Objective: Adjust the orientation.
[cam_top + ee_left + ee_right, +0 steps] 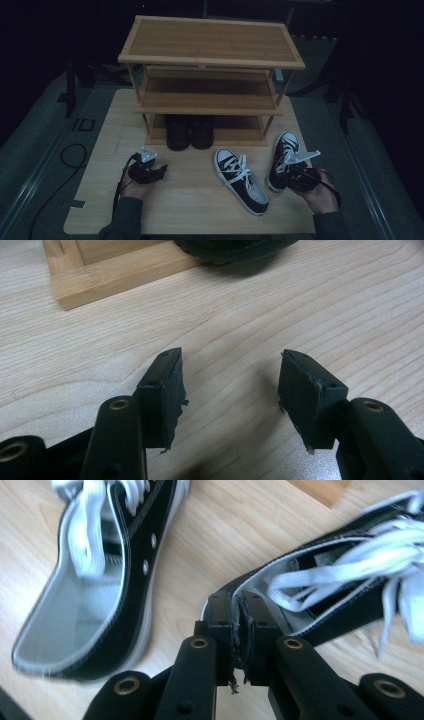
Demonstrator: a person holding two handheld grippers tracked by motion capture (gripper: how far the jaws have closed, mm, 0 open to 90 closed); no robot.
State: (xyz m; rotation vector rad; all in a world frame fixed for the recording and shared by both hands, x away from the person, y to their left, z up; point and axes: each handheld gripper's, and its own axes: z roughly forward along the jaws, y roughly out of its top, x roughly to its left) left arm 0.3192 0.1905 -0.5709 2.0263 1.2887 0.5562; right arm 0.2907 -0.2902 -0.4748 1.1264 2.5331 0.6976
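The right tool has its jaws pinched narrow on the heel edge of the right sneaker, the black canvas collar caught between the pads. In the high view that same right tool sits at the heel end of the right sneaker, which lies just off the front right corner of the shoe rack, toe pointing toward the rack. The person's right hand wraps the tool's body from behind.

Just left of it, nearer the rack's middle, lies the second sneaker, flat on the table, white laces loose, toe angled toward the rack and heel toward the person. In the right gripper view the second sneaker shows its open grey lining, apart from the one being gripped.

Over by the rack's front left corner, the left tool hovers low over bare table, held in the left hand. In the left gripper view the left tool stands wide, with wood grain between the pads.

Under the rack's lowest shelf, a pair of black boots stands side by side, toes facing the person.
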